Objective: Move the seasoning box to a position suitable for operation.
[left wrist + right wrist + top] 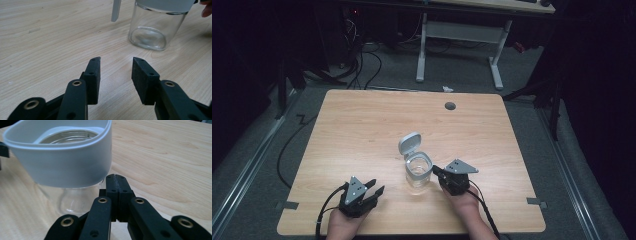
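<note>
Just jar (62, 165) against closed right gripper (117, 181).

In the left gripper view the glass jar (152, 27) is cut off at the top edge, its flipped-up lid (116, 10) showing as a grey strip beside it. In the right gripper view the jar's base blurs behind its white collar (65, 162), and the left edge crops the collar.

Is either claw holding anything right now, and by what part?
Nothing held. Left claw open; right claw shut empty beside the jar.
</note>
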{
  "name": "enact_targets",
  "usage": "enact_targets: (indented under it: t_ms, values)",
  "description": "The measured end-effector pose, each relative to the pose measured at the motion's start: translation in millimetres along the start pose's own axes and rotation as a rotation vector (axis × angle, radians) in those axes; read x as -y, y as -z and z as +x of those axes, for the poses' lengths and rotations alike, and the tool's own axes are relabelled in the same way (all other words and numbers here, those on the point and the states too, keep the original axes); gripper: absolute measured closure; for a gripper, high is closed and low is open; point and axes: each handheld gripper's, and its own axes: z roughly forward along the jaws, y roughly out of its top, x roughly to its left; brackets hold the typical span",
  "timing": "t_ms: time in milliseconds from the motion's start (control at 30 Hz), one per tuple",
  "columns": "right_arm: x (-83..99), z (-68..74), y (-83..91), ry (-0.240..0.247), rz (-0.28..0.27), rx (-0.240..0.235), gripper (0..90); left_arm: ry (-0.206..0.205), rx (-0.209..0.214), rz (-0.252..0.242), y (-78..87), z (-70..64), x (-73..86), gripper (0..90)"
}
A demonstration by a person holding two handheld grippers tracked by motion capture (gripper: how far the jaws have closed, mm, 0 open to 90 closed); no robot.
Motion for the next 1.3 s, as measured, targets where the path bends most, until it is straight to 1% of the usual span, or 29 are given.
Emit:
enact_targets:
  t_ms: [100,133,267,400,433,500,567,600,633,667,733,767,833,867,933,1000,1067,1100,1167,1233,1300]
  values:
    - [1.5,6.6,2.6,0.004,-0.001,-0.013,90.0,-0.003,0.005,0.001,-0.3,-1.4,0.6,59.2]
    - [2.4,9.6,3.4,0.006,-0.006,-0.021,90.0,0.002,0.01,0.004,-0.6,-3.5,1.3,59.1]
    - [4.9,19.4,4.8,0.008,-0.009,-0.042,90.0,-0.004,0.026,0.017,-2.0,-8.7,4.4,59.0]
    - [7.3,28.4,4.3,0.018,-0.002,-0.072,90.0,0.005,0.06,0.036,-4.0,-18.4,9.3,59.6]
    - [7.8,29.9,4.4,0.023,-0.001,-0.074,90.0,-0.001,0.067,0.045,-4.7,-21.1,11.0,59.9]
    - [8.8,30.8,5.8,0.026,0.0,-0.074,90.0,0.015,0.09,0.056,-6.7,-26.5,13.1,62.0]
    - [9.1,26.3,7.8,0.015,-0.003,-0.059,90.0,0.041,0.119,0.068,-9.0,-32.8,15.0,67.1]
    - [8.8,23.0,8.8,0.006,-0.005,-0.05,90.0,0.048,0.132,0.073,-10.9,-37.9,16.7,70.1]
    - [7.7,18.1,9.7,-0.004,-0.008,-0.042,90.0,0.039,0.136,0.075,-12.7,-41.4,18.2,72.8]
    - [6.3,14.4,10.1,-0.016,-0.01,-0.036,90.0,0.041,0.141,0.079,-14.1,-44.1,18.8,74.5]
    - [1.9,7.4,9.5,-0.024,-0.015,-0.024,90.0,0.057,0.153,0.086,-18.6,-50.7,20.0,77.4]
    - [-0.1,5.1,8.7,-0.025,-0.015,-0.018,90.0,0.058,0.158,0.09,-21.6,-54.5,21.1,78.3]
    - [-7.6,-1.3,4.6,-0.041,-0.014,-0.009,90.0,0.042,0.148,0.087,-26.8,-58.7,23.0,79.4]
    - [-11.7,-3.8,2.2,-0.044,-0.019,-0.006,90.0,0.035,0.139,0.085,-28.6,-58.9,23.2,79.9]
    - [-21.4,-8.2,-2.8,-0.053,-0.026,-0.005,90.0,0.042,0.124,0.077,-32.4,-57.5,23.2,82.2]
    - [-31.0,-11.0,-7.7,-0.054,-0.034,0.001,90.0,0.033,0.11,0.076,-34.6,-55.2,23.9,82.1]
    - [-42.0,-15.1,-12.9,-0.068,-0.043,0.007,90.0,0.046,0.113,0.075,-34.8,-53.3,23.6,82.1]
    - [-47.1,-17.7,-15.4,-0.069,-0.051,0.013,90.0,0.046,0.113,0.074,-34.8,-52.8,23.6,82.0]
    - [-57.2,-21.7,-20.1,-0.086,-0.064,0.025,90.0,0.05,0.111,0.07,-35.1,-52.3,24.2,81.9]
    - [-64.8,-22.5,-23.4,-0.081,-0.072,0.034,90.0,0.05,0.11,0.069,-35.6,-51.8,25.1,81.7]
    - [-72.4,-20.9,-25.6,-0.073,-0.078,0.033,90.0,0.05,0.114,0.067,-35.6,-51.6,25.3,80.9]
